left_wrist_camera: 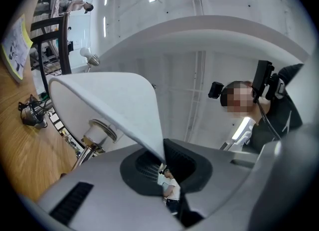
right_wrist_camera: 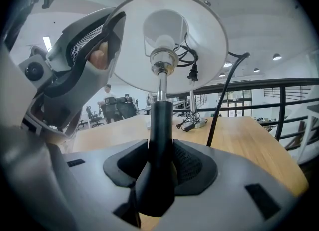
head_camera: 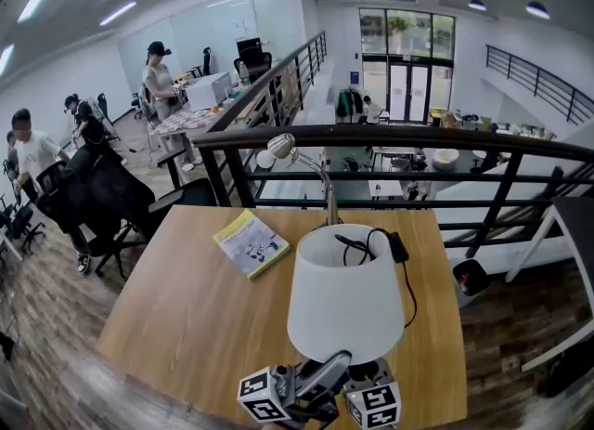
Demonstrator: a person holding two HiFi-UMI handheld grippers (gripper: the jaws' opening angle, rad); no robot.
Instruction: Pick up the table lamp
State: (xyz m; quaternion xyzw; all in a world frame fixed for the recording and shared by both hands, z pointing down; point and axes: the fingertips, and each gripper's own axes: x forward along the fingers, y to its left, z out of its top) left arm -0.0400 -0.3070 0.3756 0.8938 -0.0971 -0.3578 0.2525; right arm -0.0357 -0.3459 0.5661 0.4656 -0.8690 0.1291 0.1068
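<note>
The table lamp has a white conical shade and a black stem; it sits over the near edge of the wooden table. My left gripper is shut on the shade's lower rim, seen from the side in the right gripper view too. My right gripper is shut on the black stem under the bulb socket. In the head view both grippers show just below the shade. The lamp's black cord drapes over the shade's top and down its right side.
A yellow-green booklet lies on the table's far left part. A silver gooseneck lamp stands at the far edge before a black railing. Black office chairs and people stand to the left, and a person stands behind the left gripper.
</note>
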